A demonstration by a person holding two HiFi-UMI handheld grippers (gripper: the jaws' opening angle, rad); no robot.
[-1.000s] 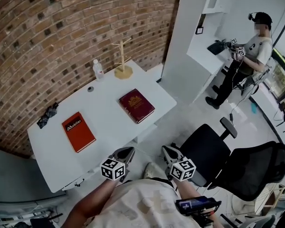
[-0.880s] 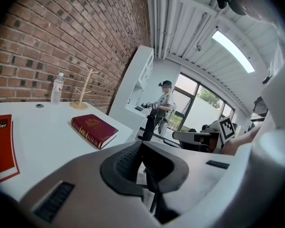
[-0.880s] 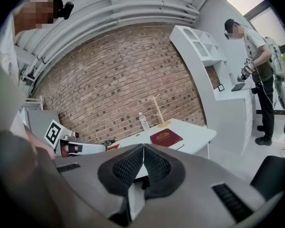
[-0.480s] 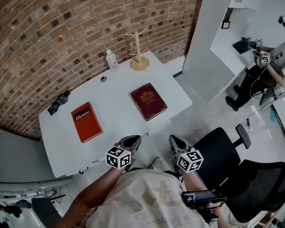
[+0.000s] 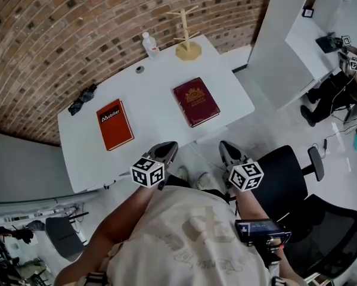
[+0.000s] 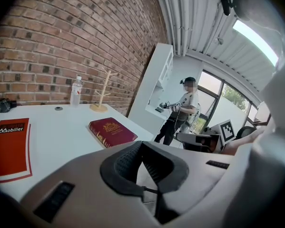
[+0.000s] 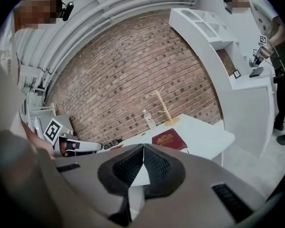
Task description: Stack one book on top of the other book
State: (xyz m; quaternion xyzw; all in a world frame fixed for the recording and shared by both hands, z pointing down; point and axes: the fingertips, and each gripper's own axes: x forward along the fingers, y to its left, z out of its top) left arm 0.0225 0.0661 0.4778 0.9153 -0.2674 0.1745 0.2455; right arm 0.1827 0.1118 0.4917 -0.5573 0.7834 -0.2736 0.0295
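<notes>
Left claw point(image 5: 168, 148) and right claw point(image 5: 224, 147) both closed, empty, hanging just short of the surface point(image 5: 157, 109) near edge; red book point(image 5: 114, 124) lies flat ahead of left, maroon book point(image 5: 196, 102) ahead of right, well apart; best bet: open one claw, come in low on a book's near edge, pinch, lift clear, set square on the other.

**What the views leave unclear**

In the head view a bystander point(image 5: 339, 79) is cut off by the right edge. On the tabletop point(image 5: 160, 109), a dark bundle point(image 5: 83, 99) and a small round thing point(image 5: 139, 69) are too small to tell. In the right gripper view the right claw point(image 7: 143, 148) hides all but a sliver of the orange book point(image 7: 114, 147).
</notes>
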